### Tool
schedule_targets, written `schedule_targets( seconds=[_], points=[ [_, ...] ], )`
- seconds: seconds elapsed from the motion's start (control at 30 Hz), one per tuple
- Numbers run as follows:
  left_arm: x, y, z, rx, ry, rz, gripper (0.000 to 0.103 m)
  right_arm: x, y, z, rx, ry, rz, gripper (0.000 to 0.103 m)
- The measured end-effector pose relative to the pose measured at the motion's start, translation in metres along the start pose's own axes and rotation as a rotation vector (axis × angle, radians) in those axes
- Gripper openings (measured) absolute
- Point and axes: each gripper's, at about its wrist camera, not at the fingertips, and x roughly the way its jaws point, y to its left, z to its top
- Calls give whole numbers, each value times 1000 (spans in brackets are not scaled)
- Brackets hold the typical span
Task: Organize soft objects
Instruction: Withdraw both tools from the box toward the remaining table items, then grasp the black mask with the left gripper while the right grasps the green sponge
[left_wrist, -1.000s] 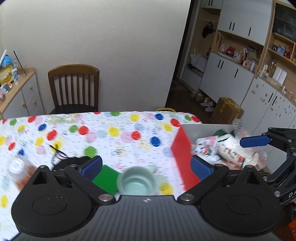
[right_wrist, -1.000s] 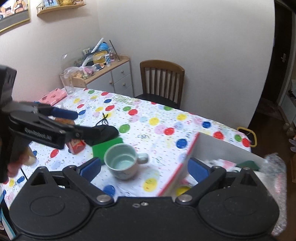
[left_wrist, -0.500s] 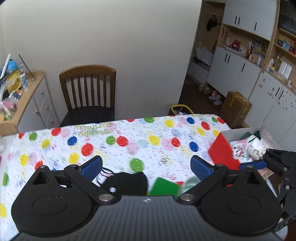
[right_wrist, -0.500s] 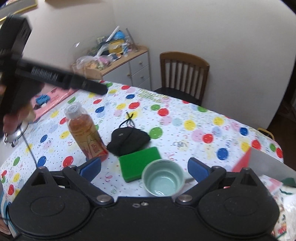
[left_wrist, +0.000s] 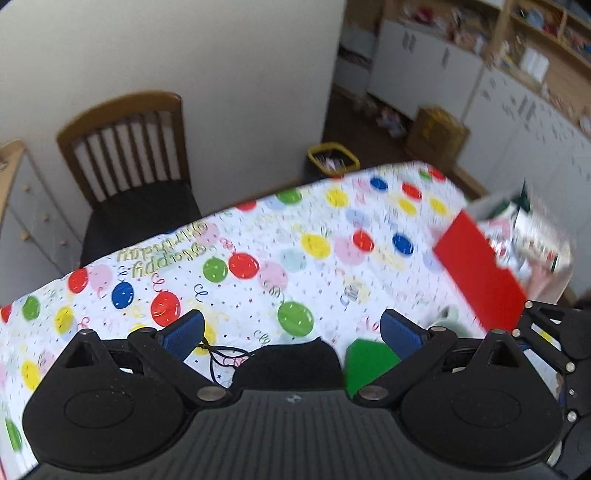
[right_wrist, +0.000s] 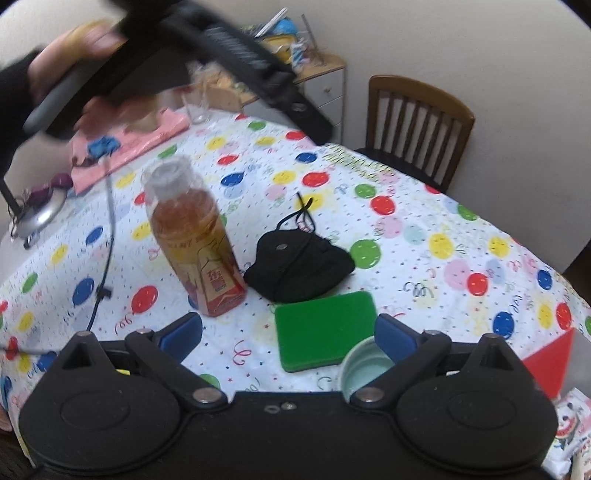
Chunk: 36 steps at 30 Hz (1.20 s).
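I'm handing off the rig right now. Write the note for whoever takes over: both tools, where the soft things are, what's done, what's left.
Left tool: open, empty, above the table near the black mask.
Right tool: open, empty, pointing over the green sponge.
On the balloon tablecloth: the mask lies beside the tea bottle, the sponge just in front of it, and the pale green mug next to the sponge.
The red-sided box at the table's right end already holds soft packages.
Done: nothing gripped at present; mask and sponge are not yet boxed.
Left: likely pick up the mask and sponge and put them in the box; bottle and mug are hard, so leave them.
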Motion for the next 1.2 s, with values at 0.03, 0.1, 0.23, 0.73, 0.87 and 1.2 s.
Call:
schedule_targets(
  seconds=[0.03, 0.1, 0.23, 0.73, 0.87, 1.2],
  points=[
    [9, 2, 1, 20, 22, -4, 102, 5, 4, 0, -14, 8, 1, 99],
    [27, 7, 3, 51, 53, -14, 102, 14, 12, 0, -44, 24, 5, 99],
    [58, 10, 5, 109, 121, -59, 102, 29, 21, 4, -117, 50, 0, 99],
    [158, 2, -15, 300, 277, -69, 101, 74, 3, 11, -120, 126, 58, 100],
    [167, 0, -20, 294, 262, -90, 92, 84, 8, 10, -166, 138, 53, 99],
    [170, -4, -35, 304, 209, -88, 59, 114, 25, -1, -274, 189, -42, 85]
  ],
)
